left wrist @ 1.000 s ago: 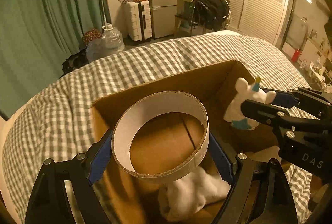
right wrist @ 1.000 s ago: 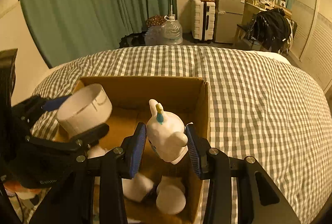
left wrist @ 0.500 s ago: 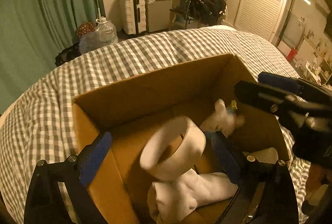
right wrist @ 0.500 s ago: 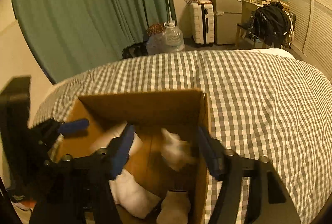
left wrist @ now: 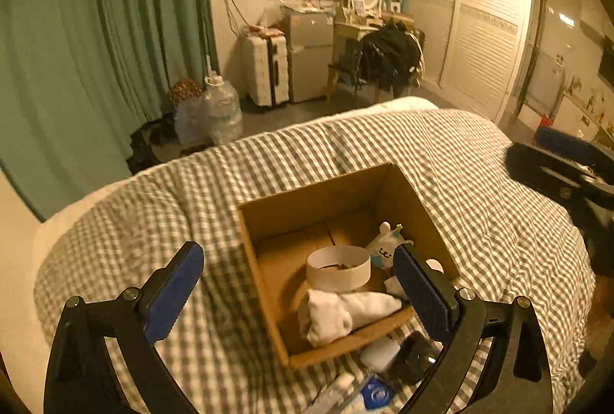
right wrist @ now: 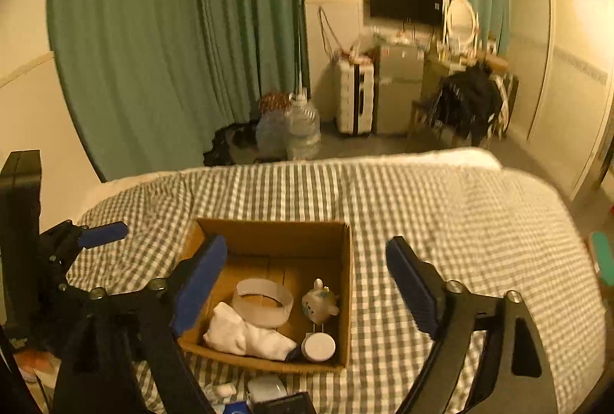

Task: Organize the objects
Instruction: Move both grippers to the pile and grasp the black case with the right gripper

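Observation:
An open cardboard box (left wrist: 314, 195) (right wrist: 347, 283) sits on the checkered bed. Inside lie a white tape ring (left wrist: 338, 269) (right wrist: 263, 302), a white unicorn figurine (left wrist: 385, 246) (right wrist: 320, 302), a rolled white cloth (left wrist: 345, 310) (right wrist: 245, 335) and a small round white item (right wrist: 317, 347). My left gripper (left wrist: 299, 295) is open and empty, raised above and in front of the box. My right gripper (right wrist: 307, 287) is open and empty, also raised over the box; it shows at the right edge of the left wrist view (left wrist: 564, 176).
Several small items lie on the bed by the box's near side: a white oval object (left wrist: 380, 352) (right wrist: 266, 388), a dark object (left wrist: 412, 360), a blue-labelled item (left wrist: 374, 395). The checkered bedspread (right wrist: 441, 222) stretches to the right. Beyond are water jugs (left wrist: 220, 111), a suitcase and green curtains.
Both grippers opened and dropped the tape ring and the unicorn into the box, then pulled up and back. Both items now rest on the box floor.

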